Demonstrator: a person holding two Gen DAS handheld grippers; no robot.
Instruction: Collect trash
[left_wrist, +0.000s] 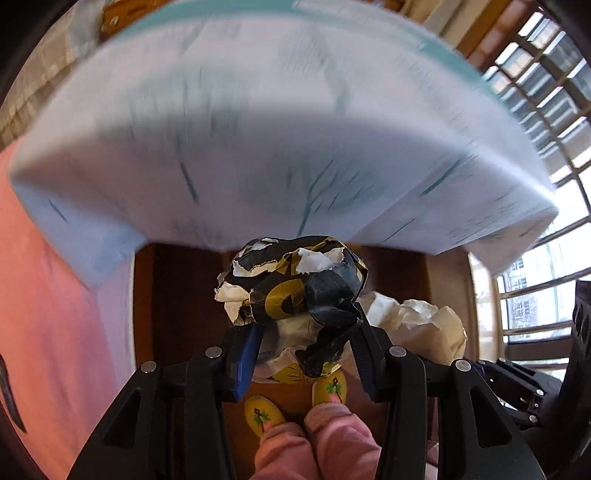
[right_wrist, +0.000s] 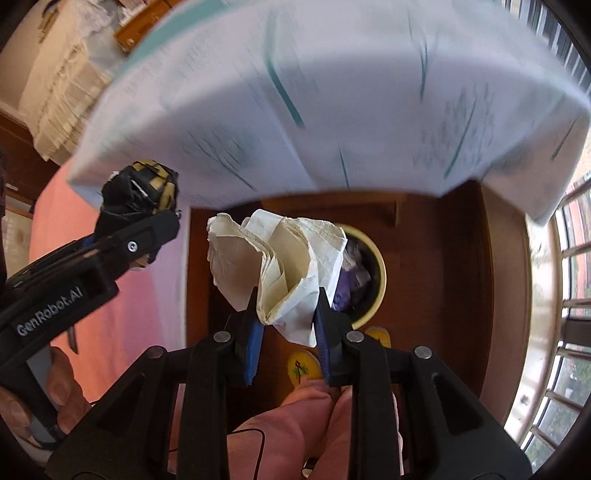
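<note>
Left wrist view: your left tool (left_wrist: 303, 343) clamps a crumpled black-and-yellow wrapper (left_wrist: 291, 284), hanging over dark wood floor (left_wrist: 177, 295). The table (left_wrist: 258, 147), draped in a pale cloth, ends just beyond the wrapper; its edge runs across the frame, blurred. Your yellow slippers (left_wrist: 264, 410) stand directly below. Pink fabric (left_wrist: 55, 295) closes the left side.

Right wrist view: your right tool (right_wrist: 286, 317) grips a wad of white paper (right_wrist: 280, 266), held above the floor. A yellow-rimmed bin (right_wrist: 380, 273), already holding purple scraps, sits just behind the wad. Open floor lies right of it, up to the window bars (right_wrist: 569, 295).
</note>
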